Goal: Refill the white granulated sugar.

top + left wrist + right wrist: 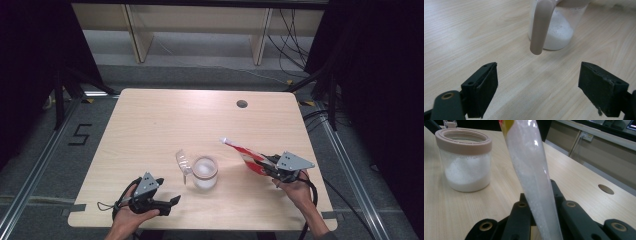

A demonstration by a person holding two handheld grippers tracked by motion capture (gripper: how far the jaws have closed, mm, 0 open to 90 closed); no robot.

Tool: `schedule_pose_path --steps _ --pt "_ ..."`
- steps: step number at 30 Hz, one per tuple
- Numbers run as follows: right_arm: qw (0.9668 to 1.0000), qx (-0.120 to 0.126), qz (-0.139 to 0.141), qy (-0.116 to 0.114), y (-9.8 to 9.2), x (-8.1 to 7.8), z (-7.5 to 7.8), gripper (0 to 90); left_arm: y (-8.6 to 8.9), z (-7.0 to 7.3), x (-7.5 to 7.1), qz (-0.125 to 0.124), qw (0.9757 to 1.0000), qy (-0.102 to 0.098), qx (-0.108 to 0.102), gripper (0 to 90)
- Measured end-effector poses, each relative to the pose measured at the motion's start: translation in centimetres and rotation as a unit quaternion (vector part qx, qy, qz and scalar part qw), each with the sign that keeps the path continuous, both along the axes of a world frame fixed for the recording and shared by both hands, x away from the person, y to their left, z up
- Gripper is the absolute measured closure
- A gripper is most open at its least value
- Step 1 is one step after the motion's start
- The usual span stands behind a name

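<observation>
Standing mid-desk (150, 120) with bare wood around, the clear jar (205, 173) holds white powder; left gripper (172, 201) fingers spread wide, right gripper (264, 165) pinching a seemingly plastic pouch (243, 152).

A light wood-grain table (150, 125) with rounded corners is seen, and a round cable hole (242, 104) is set into it near the far edge. A clear jar (205, 172) with a beige rim, partly filled with white powder, is stood nearer than the hole; a clear lid (183, 161) is leaned against the jar's left
</observation>
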State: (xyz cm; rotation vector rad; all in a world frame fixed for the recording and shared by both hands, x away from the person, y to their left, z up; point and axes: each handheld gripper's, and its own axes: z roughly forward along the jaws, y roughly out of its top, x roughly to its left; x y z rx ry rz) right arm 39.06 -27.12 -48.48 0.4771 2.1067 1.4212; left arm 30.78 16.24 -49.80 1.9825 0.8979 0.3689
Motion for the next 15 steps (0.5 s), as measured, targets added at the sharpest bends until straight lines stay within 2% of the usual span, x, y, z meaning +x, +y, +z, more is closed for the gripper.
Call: schedule_pose_path --steps 4,6,15 --pt "1.0 0.002 -0.007 -0.002 0.03 0.03 -0.01 83.1 0.01 -0.01 0.03 -0.002 1.0 -0.001 0.0 15.6" --pt "1.0 0.001 -0.001 0.007 -0.04 0.04 0.03 83.1 0.01 -0.01 0.04 -0.002 1.0 -0.001 0.0 15.6" --pt "0.9994 0.009 -0.026 0.021 -0.32 0.08 -0.02 81.7 0.02 0.0 0.01 0.0 1.0 -0.001 0.001 15.6"
